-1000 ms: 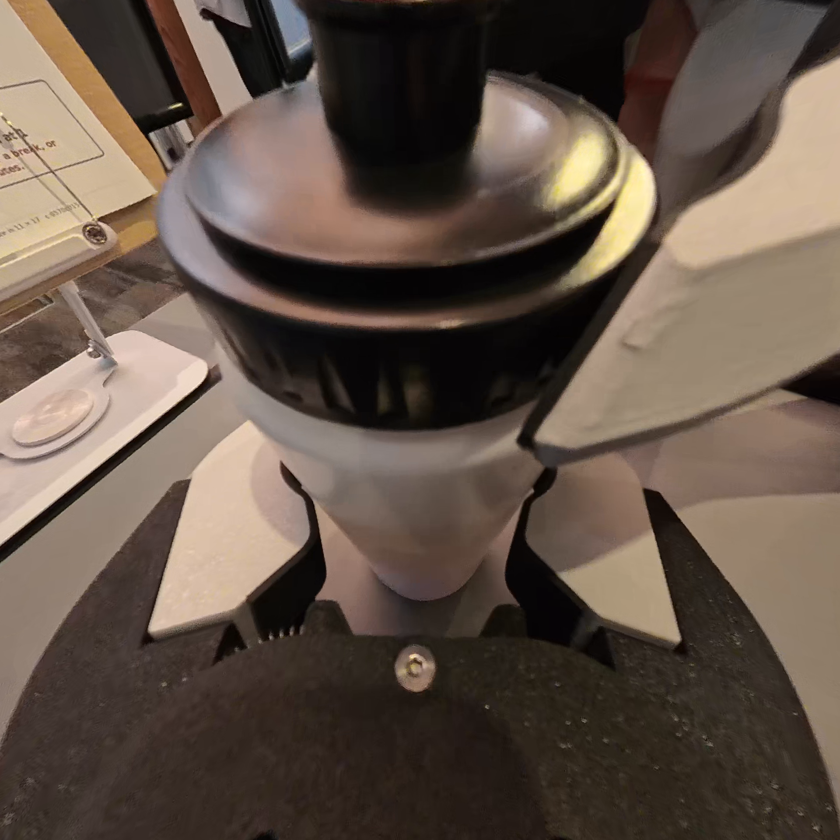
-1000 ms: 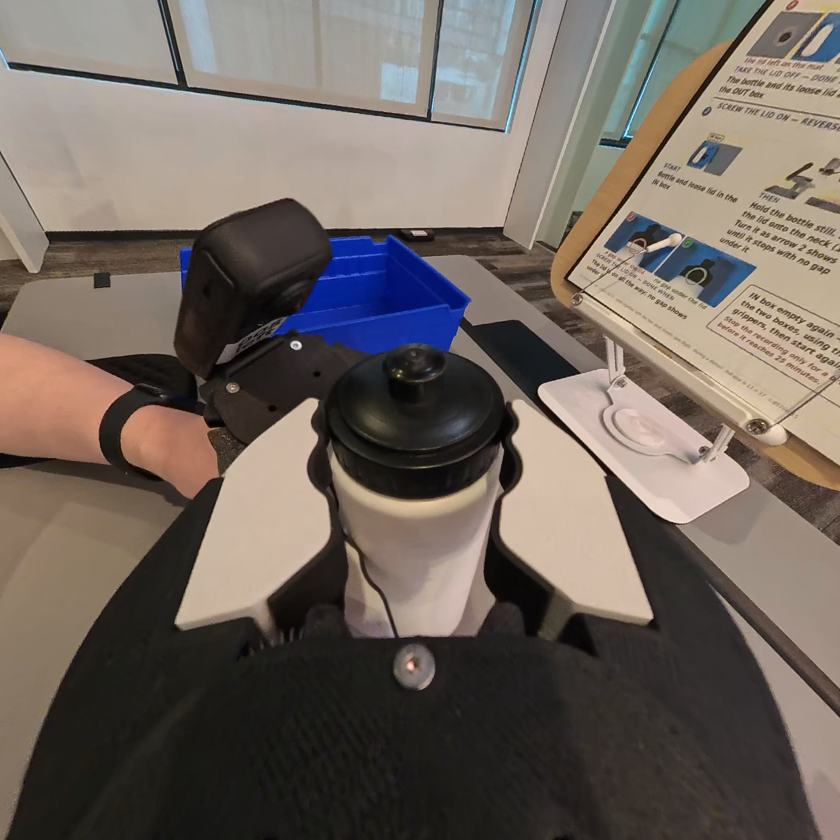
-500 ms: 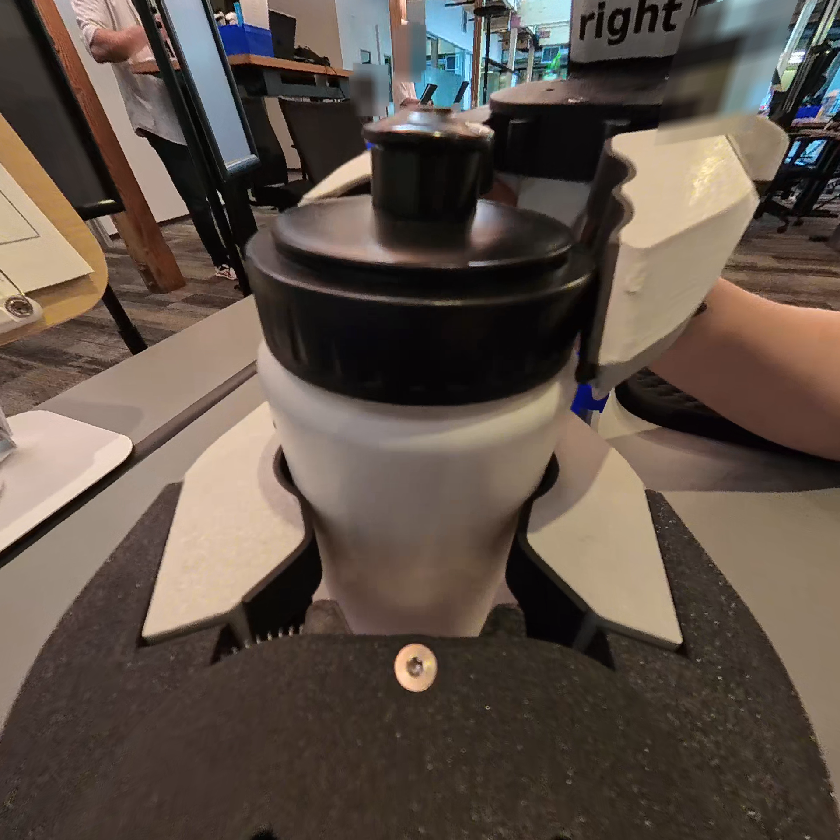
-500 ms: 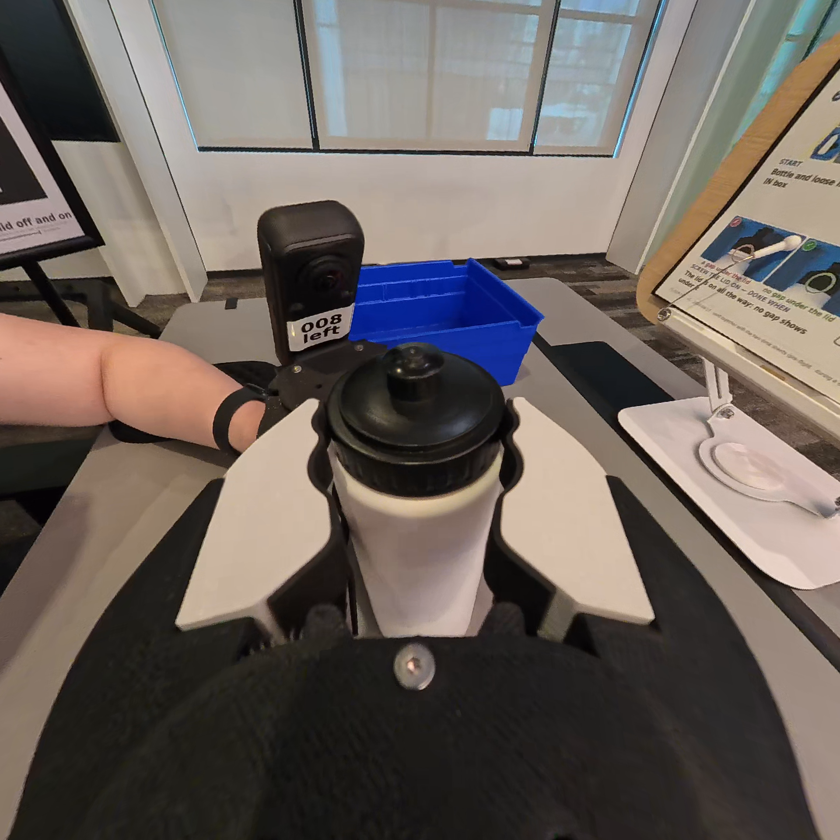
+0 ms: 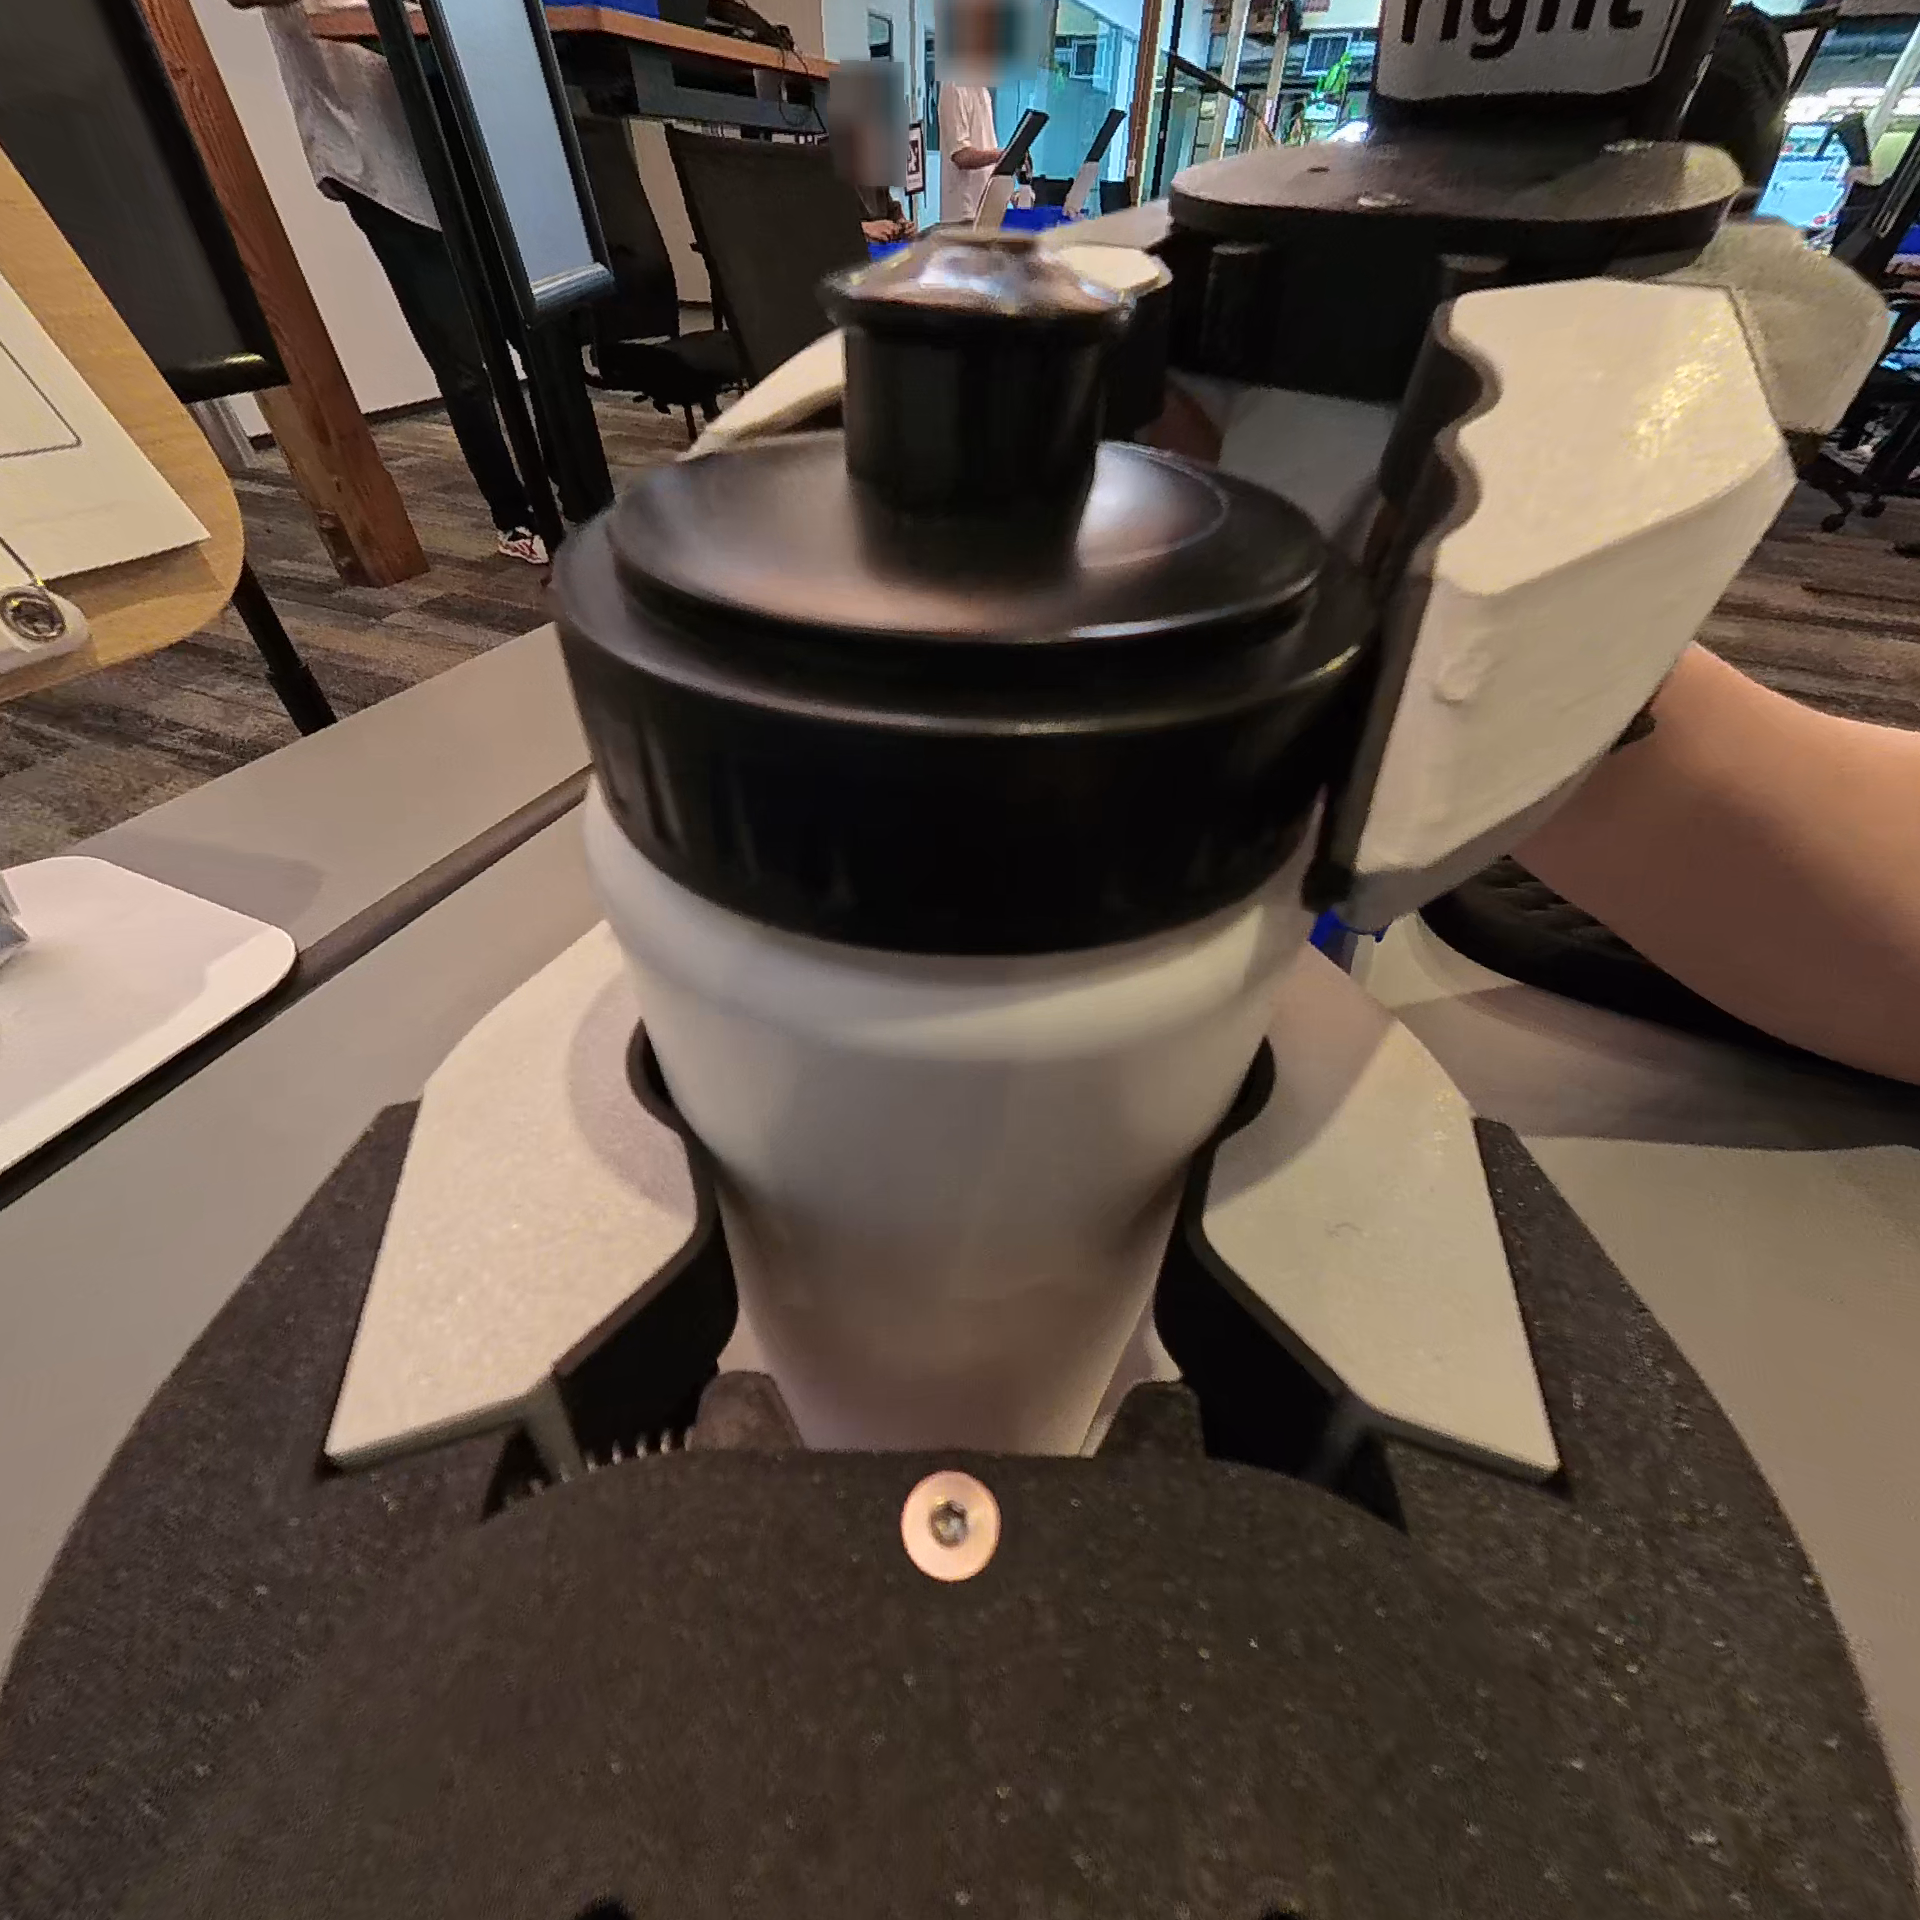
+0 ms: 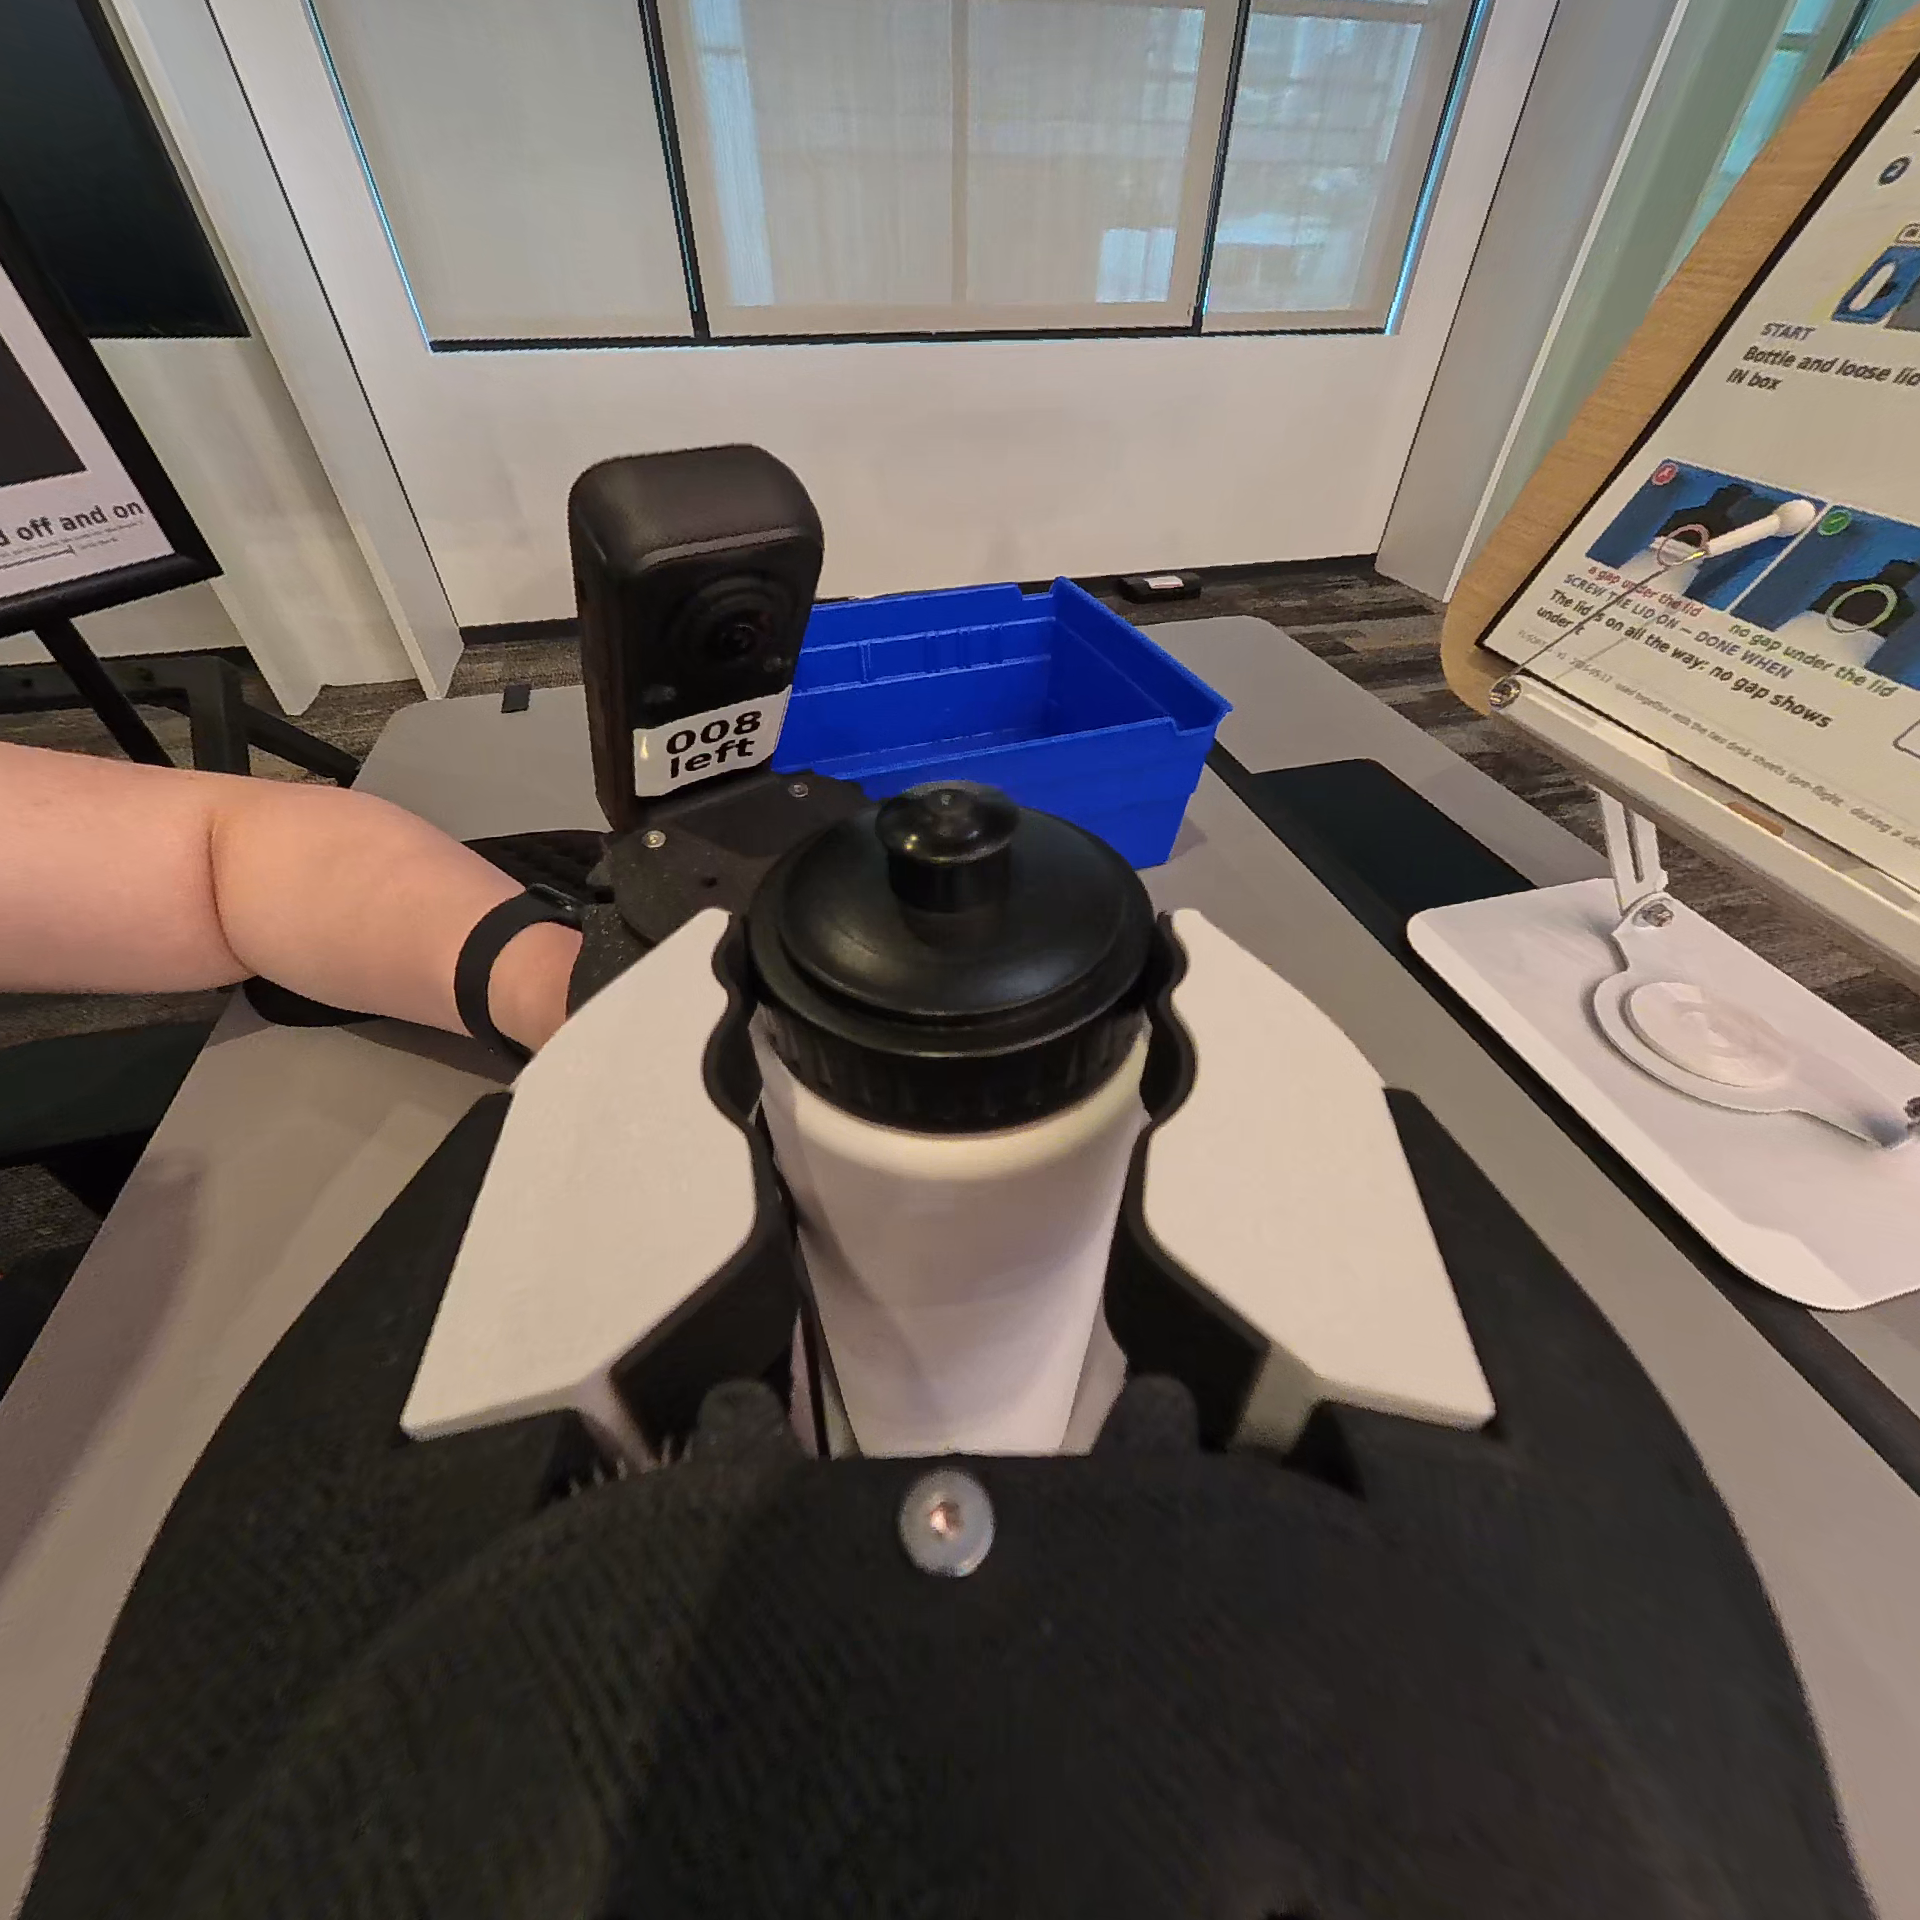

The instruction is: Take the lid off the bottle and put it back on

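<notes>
Grey tabletop (image 6: 1351, 665) fills an office corner, white wall and a wide window behind it, patterned dark carpet on the floor. At its far end sits a blue bin (image 6: 997, 717); to my right, an instruction board (image 6: 1704, 436) leans on a white stand (image 6: 1704, 1081). Across the room, the left wrist view takes in wooden posts, dark chairs and people standing, partly blurred.

Between both pairs of my jaws stands the white bottle (image 5: 945, 1122), upright, its black lid (image 5: 956, 727) seated on the neck. My left gripper (image 5: 951, 1236) clamps the bottle's white body below the shoulder. My right gripper (image 6: 951, 1029) is closed around the ribbed rim of the lid, one white finger (image 5: 1558, 582) pressed to the lid's side. My forearm (image 6: 260, 894), a dark band at the wrist, rests over the tabletop behind the left gripper
</notes>
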`<state>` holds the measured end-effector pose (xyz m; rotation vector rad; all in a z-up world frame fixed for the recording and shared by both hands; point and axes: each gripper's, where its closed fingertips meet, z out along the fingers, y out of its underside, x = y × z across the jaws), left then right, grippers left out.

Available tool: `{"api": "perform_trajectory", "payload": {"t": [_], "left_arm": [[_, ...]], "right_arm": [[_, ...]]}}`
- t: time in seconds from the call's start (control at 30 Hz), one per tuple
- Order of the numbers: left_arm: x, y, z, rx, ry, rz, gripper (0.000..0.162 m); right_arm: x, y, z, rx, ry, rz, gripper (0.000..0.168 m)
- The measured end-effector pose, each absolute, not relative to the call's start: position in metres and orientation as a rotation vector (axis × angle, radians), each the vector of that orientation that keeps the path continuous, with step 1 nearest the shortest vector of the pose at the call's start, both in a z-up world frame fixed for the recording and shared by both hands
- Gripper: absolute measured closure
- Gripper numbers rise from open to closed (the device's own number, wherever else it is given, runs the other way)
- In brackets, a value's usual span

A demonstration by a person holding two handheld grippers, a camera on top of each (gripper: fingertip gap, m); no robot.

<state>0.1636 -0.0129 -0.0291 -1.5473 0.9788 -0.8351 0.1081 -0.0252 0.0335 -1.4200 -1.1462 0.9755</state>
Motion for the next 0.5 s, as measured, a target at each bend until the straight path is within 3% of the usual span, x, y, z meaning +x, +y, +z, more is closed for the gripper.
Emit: {"api": "perform_trajectory", "payload": {"t": [0.5], "left_arm": [[0.1561,-0.0041,-0.0323,-1.548,0.942,-0.757,0.059]], "right_arm": [[0.1106,-0.0184,0.0354,-1.442,-1.088,0.952,0.095]]}}
